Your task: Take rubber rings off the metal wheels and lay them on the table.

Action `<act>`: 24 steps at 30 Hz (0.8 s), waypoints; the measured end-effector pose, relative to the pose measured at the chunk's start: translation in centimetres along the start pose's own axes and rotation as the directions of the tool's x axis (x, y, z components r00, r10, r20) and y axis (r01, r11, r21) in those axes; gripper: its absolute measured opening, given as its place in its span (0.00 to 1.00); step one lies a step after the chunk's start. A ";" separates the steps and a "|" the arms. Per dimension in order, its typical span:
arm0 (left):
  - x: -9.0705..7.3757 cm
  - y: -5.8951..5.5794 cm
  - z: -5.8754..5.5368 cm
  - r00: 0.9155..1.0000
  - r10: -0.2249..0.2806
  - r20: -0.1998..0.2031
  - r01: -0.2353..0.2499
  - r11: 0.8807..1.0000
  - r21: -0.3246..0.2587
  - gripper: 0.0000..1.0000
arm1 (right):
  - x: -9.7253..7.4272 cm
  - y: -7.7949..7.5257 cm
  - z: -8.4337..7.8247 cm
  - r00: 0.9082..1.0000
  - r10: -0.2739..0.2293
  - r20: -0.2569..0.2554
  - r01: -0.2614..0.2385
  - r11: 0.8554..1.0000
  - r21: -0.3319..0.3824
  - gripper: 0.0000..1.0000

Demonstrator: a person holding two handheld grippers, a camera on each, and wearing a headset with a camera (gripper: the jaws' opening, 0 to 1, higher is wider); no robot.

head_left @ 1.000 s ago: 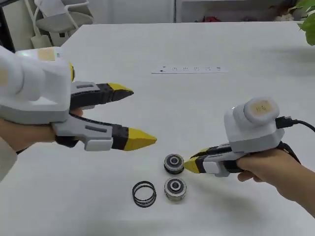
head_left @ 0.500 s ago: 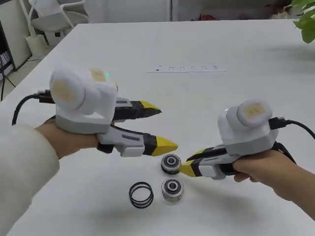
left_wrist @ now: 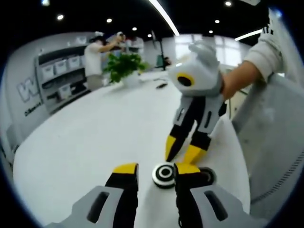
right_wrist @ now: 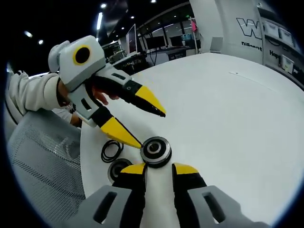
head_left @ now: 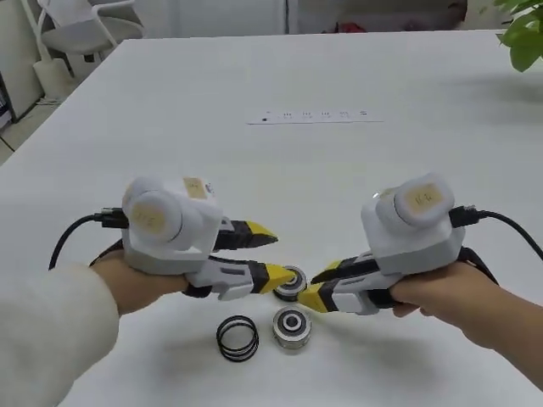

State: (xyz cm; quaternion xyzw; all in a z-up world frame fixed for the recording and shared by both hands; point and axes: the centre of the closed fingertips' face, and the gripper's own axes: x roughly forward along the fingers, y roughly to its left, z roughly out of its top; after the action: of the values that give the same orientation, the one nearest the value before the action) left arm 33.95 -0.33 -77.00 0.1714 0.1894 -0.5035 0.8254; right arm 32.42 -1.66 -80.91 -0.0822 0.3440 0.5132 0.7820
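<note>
- left hand-held gripper (head_left: 273,254): jaws wide apart, empty, one tip against the far metal wheel (head_left: 290,282)
- right hand-held gripper (head_left: 316,286): jaws slightly apart, empty too, tips just beside that wheel
- second wheel (head_left: 291,326) and loose rubber rings (head_left: 237,337) lie nearer the desk (head_left: 339,170) edge

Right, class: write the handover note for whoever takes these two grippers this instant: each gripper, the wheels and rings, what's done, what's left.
Left gripper: open, jaws either side of the far wheel, one tip at its edge.
Right gripper: open, tips at the same wheel from the other side, not clamped.
Near wheel sits free on the table; loose rings lie beside it.
Done: some rings are off and laid down.
Left: the far wheel shows a dark band round its rim, likely a ring to pull; check the near wheel too.
</note>
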 end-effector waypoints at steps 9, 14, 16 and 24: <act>1.0 -0.8 -0.8 1.000 -0.026 -0.015 0.025 0.999 -0.037 0.23 | 0.2 0.2 0.2 1.000 0.000 0.009 0.000 1.000 -0.026 0.20; 1.2 -1.1 -1.3 0.999 -0.031 -0.038 0.030 0.999 -0.031 0.18 | 0.2 0.3 0.3 1.000 0.003 0.018 -0.002 0.999 -0.033 0.18; 1.3 -1.1 -1.7 0.998 -0.030 -0.050 0.029 0.999 -0.037 0.16 | 0.2 0.3 0.4 1.000 0.003 0.021 -0.003 0.999 -0.037 0.18; 1.3 -1.3 -1.6 0.999 -0.028 -0.042 0.025 0.998 -0.063 0.15 | 0.2 0.2 0.1 1.000 0.000 0.009 0.000 0.997 -0.083 0.11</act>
State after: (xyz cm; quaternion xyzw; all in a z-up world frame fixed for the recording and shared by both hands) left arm 33.16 -1.12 -79.14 0.1539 0.2248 -0.5044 0.8194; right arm 32.33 -1.34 -80.93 -0.1123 0.3190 0.5274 0.7794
